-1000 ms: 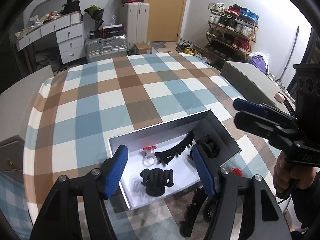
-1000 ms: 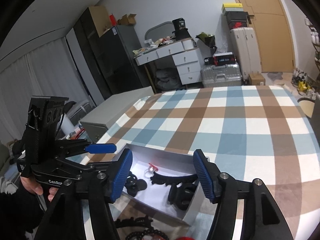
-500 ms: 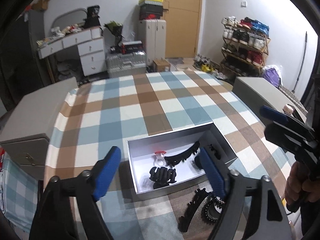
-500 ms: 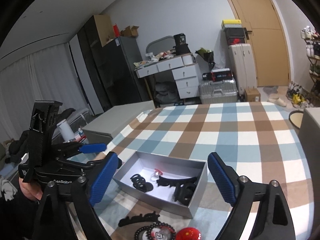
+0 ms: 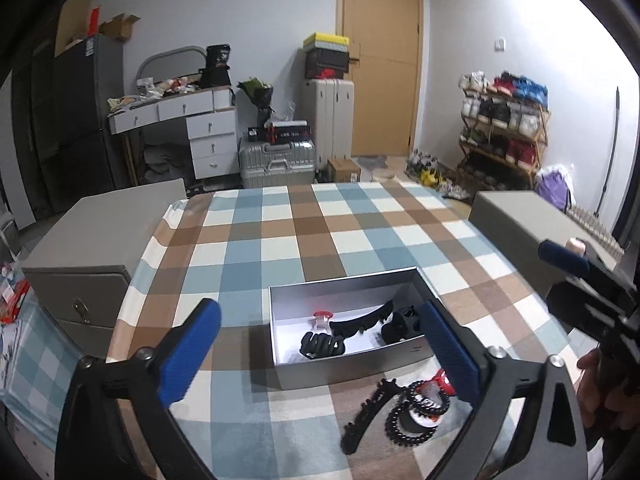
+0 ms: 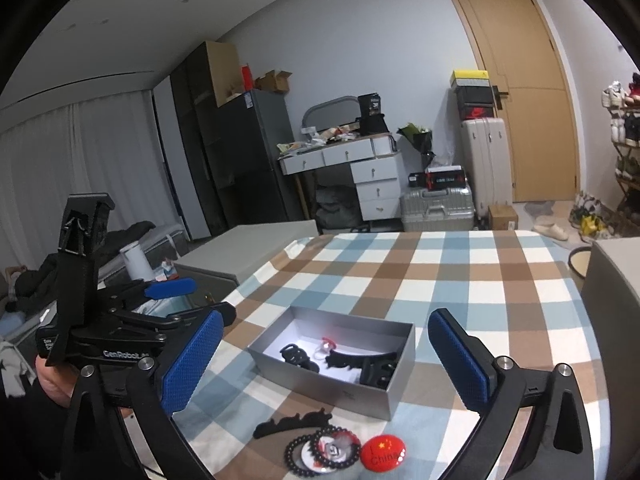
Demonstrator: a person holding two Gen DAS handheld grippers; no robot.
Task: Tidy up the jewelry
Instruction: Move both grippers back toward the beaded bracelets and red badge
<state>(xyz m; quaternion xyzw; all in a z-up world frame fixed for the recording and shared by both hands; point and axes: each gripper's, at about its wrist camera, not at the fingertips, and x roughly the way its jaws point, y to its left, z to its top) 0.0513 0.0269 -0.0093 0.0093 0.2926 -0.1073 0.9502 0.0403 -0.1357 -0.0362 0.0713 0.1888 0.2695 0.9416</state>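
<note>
Both jaws are spread wide with nothing held: the left gripper and the right gripper are raised above the checked bench, each aimed at the open silver box. Inside the box are seen a black claw clip, a red-topped ring, a curved black hair comb and another black clip. Just beside the box's near wall, on the bench, lie a black comb clip, black bead bracelets over round badges, and a red flag badge.
</note>
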